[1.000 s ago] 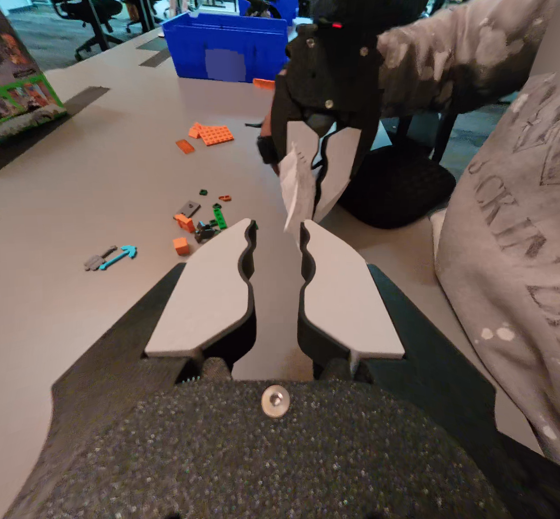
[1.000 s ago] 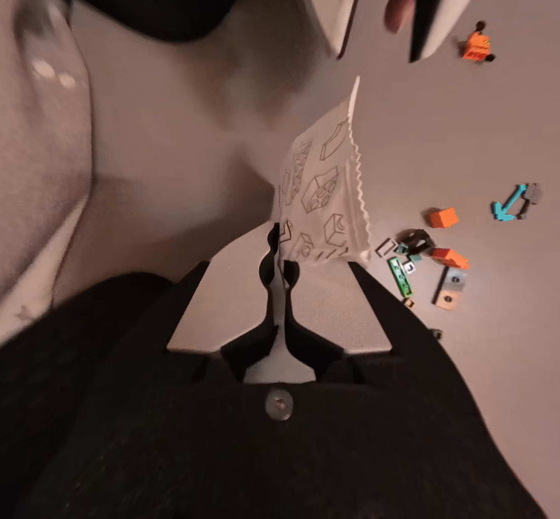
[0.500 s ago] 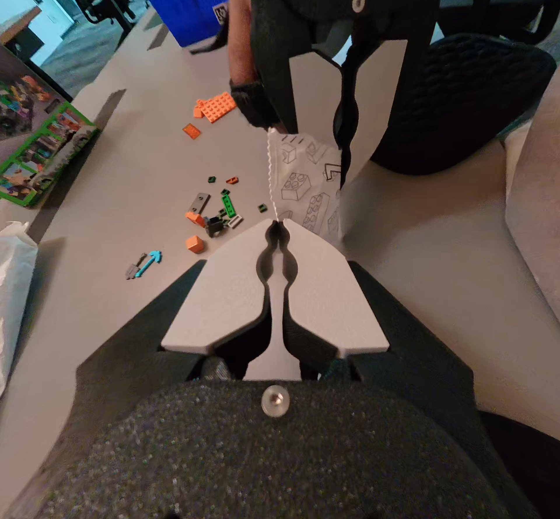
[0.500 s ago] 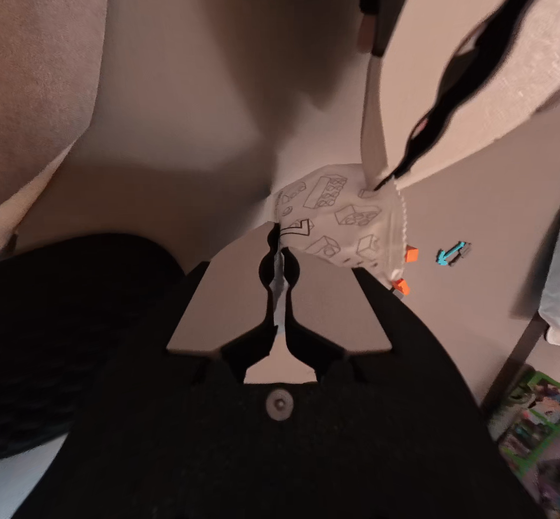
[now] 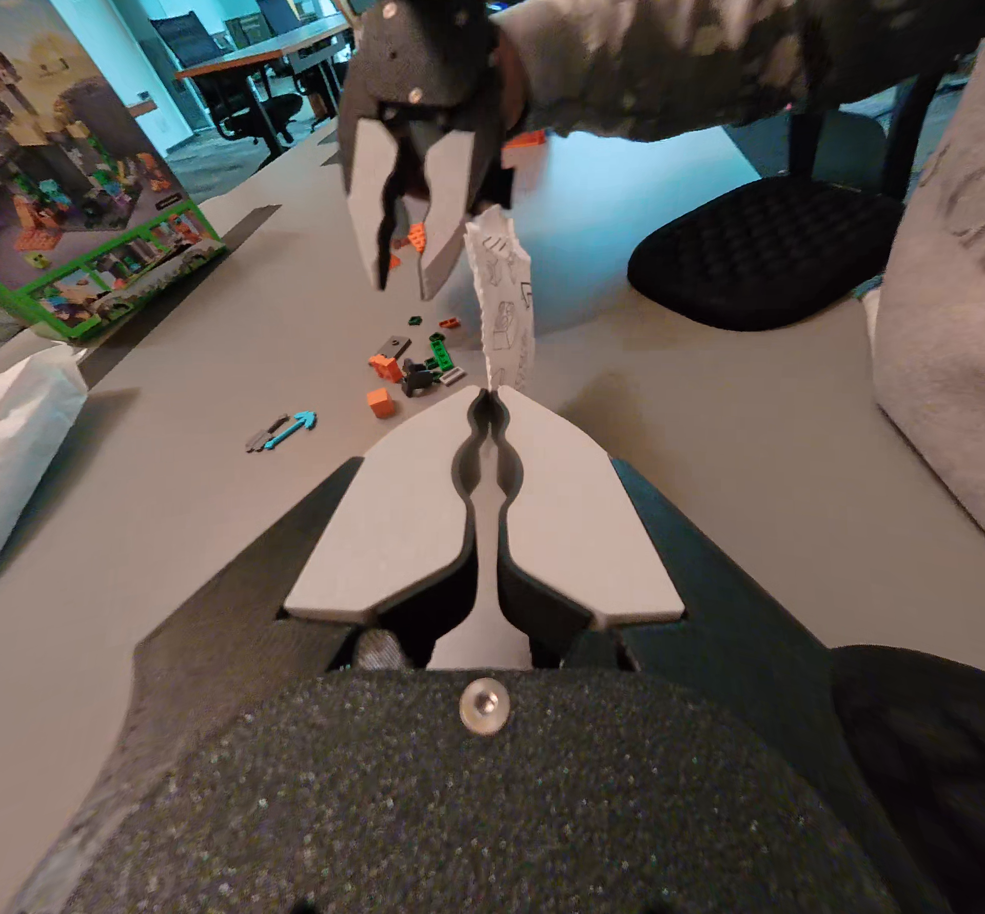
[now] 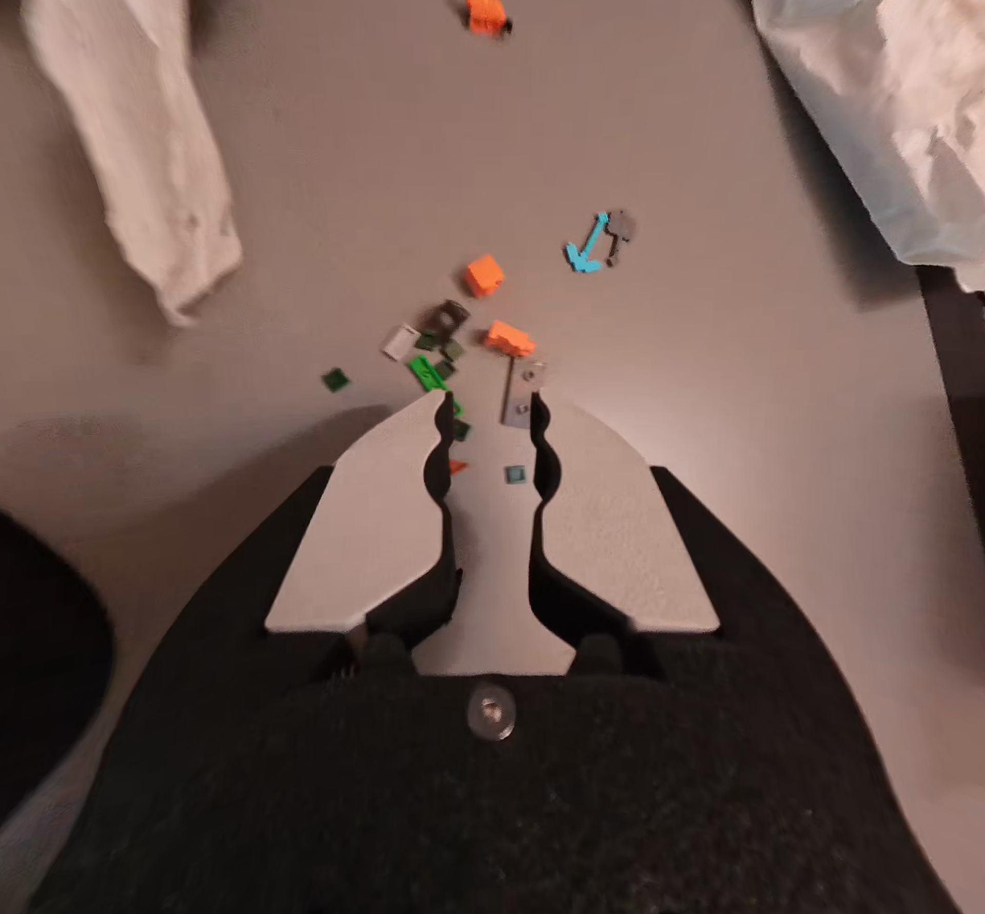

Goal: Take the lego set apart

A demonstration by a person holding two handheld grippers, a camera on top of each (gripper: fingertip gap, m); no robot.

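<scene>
Bag point(image 5: 505, 312) now released rightward, bricks point(image 6: 482, 275) below

The left wrist view looks forward, low and nearly level, along the counter point(image 5: 693, 462) toward the room. The right wrist view looks almost straight down on the counter from close above. Both views share the loose bricks point(image 5: 410, 366) point(image 6: 463, 334) and the blue pickaxe piece point(image 5: 290, 429) point(image 6: 586, 244).
</scene>
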